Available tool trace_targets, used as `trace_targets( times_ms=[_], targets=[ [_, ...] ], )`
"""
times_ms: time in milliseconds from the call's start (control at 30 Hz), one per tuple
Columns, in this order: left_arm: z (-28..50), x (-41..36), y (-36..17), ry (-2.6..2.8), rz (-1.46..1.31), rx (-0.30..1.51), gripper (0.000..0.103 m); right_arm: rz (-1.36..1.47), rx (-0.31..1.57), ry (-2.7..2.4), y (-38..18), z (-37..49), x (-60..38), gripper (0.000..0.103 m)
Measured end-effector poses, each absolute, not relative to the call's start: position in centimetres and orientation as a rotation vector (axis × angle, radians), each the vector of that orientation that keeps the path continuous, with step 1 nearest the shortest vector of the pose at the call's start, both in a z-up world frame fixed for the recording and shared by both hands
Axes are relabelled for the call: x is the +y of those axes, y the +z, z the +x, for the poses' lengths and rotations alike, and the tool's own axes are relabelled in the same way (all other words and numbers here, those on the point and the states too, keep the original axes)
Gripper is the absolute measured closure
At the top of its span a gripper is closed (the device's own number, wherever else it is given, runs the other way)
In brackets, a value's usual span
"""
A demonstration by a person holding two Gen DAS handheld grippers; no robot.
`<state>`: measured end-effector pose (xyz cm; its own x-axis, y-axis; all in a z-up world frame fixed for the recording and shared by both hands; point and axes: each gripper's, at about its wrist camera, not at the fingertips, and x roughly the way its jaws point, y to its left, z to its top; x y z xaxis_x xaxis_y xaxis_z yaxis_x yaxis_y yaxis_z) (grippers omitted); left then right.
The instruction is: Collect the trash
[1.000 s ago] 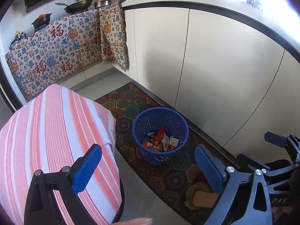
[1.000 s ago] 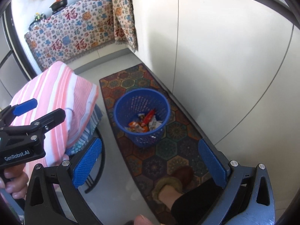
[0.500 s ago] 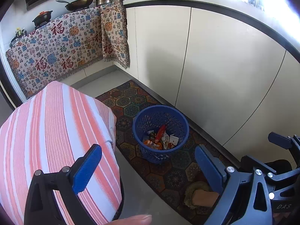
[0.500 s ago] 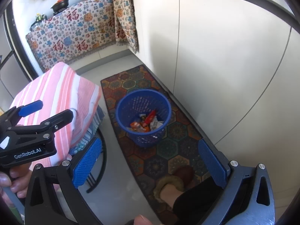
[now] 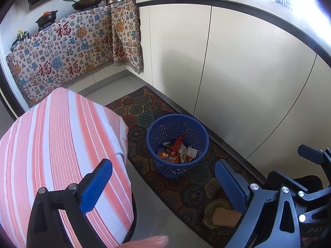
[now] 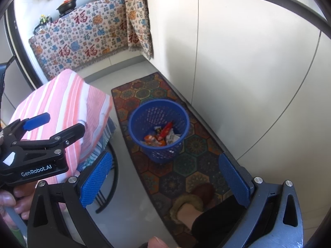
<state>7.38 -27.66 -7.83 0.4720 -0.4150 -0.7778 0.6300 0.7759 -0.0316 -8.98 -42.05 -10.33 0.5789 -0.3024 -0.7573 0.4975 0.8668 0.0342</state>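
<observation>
A blue mesh waste basket (image 5: 178, 144) (image 6: 158, 131) stands on a patterned rug, holding several wrappers (image 5: 178, 150) (image 6: 161, 137), one of them red. My left gripper (image 5: 163, 186) hangs open above the floor, short of the basket, nothing between its fingers. In the right wrist view the same gripper (image 6: 39, 128) appears at the left, held by a hand. My right gripper (image 6: 163, 179) is open too, above the rug on the near side of the basket. Its black body and a blue fingertip show at the right edge of the left wrist view.
A table with a pink striped cloth (image 5: 62, 144) (image 6: 66, 107) fills the left. Cream cabinet doors (image 5: 238, 72) line the right. The rug (image 6: 186, 165) runs along them, with a person's slippered foot (image 6: 192, 204) on its near end. Pots (image 5: 86, 1) sit on a cloth-draped counter far back.
Both grippers have risen and drawn back a little from the basket, so it sits lower and smaller in view. Both stayed open.
</observation>
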Motion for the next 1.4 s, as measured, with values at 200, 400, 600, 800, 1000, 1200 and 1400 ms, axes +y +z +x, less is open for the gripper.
trace_targets(
  times_ms=[200,400,600,800,1000,1200,1400],
  targets=[
    [7.40,-27.58,-7.82,-0.649,0.277,0.869,0.002,0.251,0.834,-0.475,-10.40,-8.93,-41.86,0.000],
    [7.41,-27.53,-7.84,-0.649,0.278,0.868,0.002,0.254,0.837,-0.474,-10.50,-9.02,-41.91,0.000],
    [7.42,-27.56,-7.84,-0.650,0.278,0.867,0.002,0.253,0.835,-0.476,-10.44,-9.09,-41.88,0.000],
    [7.40,-27.64,-7.80,-0.649,0.281,0.865,0.002,0.254,0.839,-0.477,-10.42,-8.94,-41.89,0.000],
    [7.40,-27.73,-7.79,-0.650,0.282,0.865,0.002,0.256,0.842,-0.477,-10.35,-8.87,-41.89,0.000],
    [7.51,-27.93,-7.76,-0.657,0.291,0.868,0.002,0.259,0.841,-0.477,-10.39,-8.91,-41.95,0.000],
    [7.57,-27.93,-8.02,-0.666,0.301,0.873,0.002,0.261,0.843,-0.483,-10.55,-8.96,-42.09,0.000]
  ],
)
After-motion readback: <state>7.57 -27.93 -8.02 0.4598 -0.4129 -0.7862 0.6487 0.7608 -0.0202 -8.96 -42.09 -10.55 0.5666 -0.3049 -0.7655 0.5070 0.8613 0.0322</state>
